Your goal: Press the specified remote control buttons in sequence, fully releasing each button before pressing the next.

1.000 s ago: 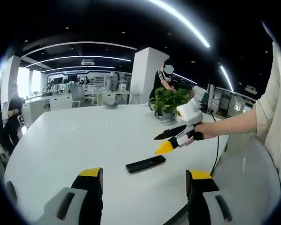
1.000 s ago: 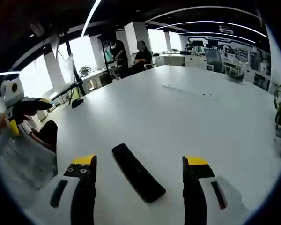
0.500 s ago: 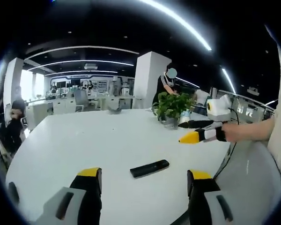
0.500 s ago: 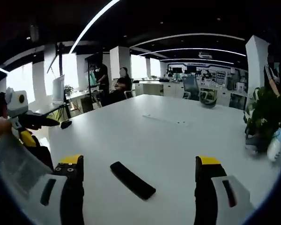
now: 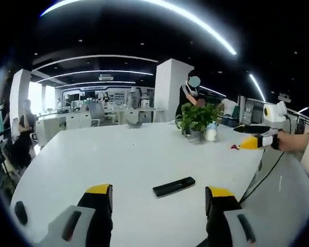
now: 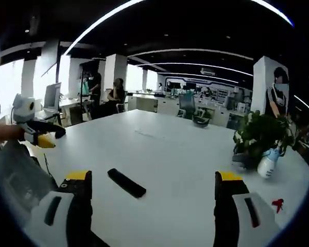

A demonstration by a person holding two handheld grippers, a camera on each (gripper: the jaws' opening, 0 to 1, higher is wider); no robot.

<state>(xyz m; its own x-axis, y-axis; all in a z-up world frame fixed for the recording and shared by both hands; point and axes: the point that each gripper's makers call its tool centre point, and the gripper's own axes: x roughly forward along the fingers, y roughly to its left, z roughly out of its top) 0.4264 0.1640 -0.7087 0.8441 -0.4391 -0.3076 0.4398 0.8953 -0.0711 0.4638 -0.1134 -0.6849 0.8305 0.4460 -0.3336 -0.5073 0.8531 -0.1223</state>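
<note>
Left gripper view: both grippers, left (image 5: 157, 206) and right (image 6: 153, 190), back off wide open and empty; remote (image 5: 173, 186) near table (image 5: 92, 159) edge, looks finished.

Item count: one black remote control (image 5: 173, 186) lower centre on one white table (image 5: 92, 154), one potted plant (image 6: 258, 135) and one white spray bottle (image 6: 268, 163) at right. Two grippers are present: left gripper (image 5: 157, 193) and right gripper (image 6: 153, 177). One small red object (image 6: 277, 204) lies lower right.
</note>
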